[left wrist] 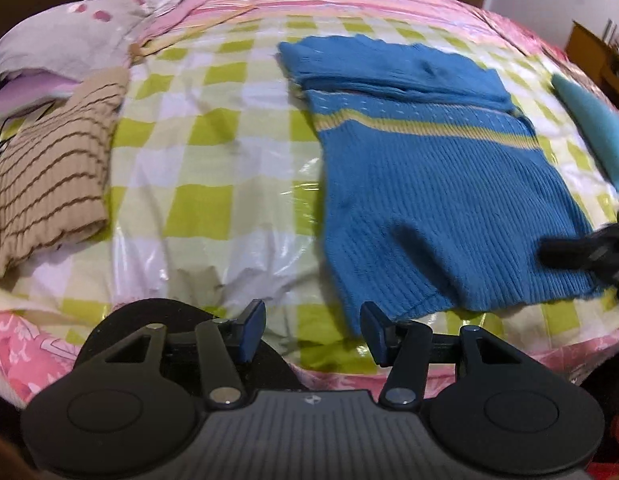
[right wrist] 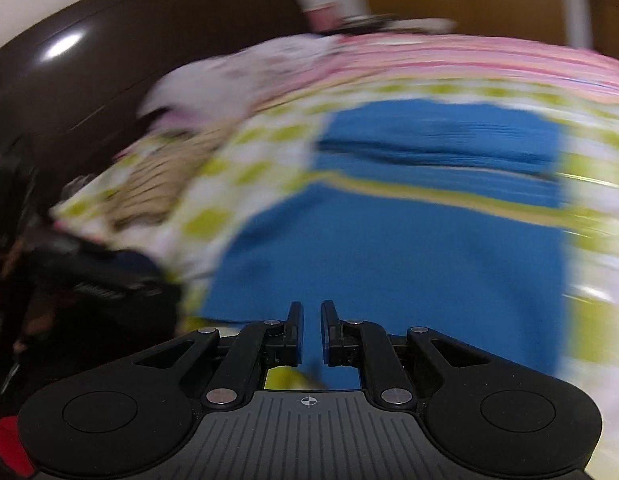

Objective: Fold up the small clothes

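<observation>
Blue sweater [left wrist: 437,184] lies flat beneath both down-tilted grippers: left gripper [left wrist: 312,330] jaws apart, right gripper [right wrist: 311,330] jaws nearly closed, both empty.

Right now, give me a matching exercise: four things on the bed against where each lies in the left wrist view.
Things:
1. blue sweater
2. tan striped knit
3. teal cloth
4. left gripper

Places:
A. far right edge
B. bottom centre, open and empty
C. left side, folded
D. right of centre, top part folded over

Pairs: 1-D, 2-C, 3-A, 4-B
</observation>
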`<state>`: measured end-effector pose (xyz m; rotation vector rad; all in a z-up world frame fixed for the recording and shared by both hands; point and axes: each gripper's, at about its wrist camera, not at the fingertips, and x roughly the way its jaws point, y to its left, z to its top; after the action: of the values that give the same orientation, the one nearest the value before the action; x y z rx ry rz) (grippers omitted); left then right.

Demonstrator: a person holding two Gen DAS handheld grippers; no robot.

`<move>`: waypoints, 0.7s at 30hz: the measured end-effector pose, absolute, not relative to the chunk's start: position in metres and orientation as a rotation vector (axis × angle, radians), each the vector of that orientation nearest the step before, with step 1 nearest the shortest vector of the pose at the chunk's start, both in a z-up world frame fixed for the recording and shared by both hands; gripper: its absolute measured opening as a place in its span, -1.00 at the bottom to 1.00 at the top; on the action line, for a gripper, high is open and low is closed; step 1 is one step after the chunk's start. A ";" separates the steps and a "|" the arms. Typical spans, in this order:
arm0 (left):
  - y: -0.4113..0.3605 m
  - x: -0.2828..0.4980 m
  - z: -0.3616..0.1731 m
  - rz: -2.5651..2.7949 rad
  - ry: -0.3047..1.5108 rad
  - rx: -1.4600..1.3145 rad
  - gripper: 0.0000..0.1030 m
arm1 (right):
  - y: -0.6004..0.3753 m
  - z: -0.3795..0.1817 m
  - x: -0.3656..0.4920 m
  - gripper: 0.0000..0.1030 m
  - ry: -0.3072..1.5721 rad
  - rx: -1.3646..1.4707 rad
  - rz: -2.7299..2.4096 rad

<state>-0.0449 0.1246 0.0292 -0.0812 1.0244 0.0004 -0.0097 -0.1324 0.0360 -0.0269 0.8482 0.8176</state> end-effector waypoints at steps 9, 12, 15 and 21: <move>0.146 -0.045 0.027 -0.029 0.994 -0.164 0.12 | -0.051 0.001 -0.010 -0.64 0.877 -0.260 1.010; 0.144 -0.041 0.023 -0.068 1.003 -0.171 0.12 | -0.042 -0.004 -0.017 -0.61 0.877 -0.322 1.023; 0.137 -0.039 0.021 -0.096 1.015 -0.148 0.12 | -0.038 -0.008 -0.018 -0.56 0.877 -0.335 1.018; 0.136 -0.041 0.023 -0.095 1.011 -0.145 0.12 | -0.031 -0.010 -0.015 -0.77 0.882 -0.318 0.991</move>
<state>-0.0407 0.1364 0.0233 -0.1453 1.0106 -0.0947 -0.0145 -0.0313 -0.0098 -0.3183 0.8818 0.9906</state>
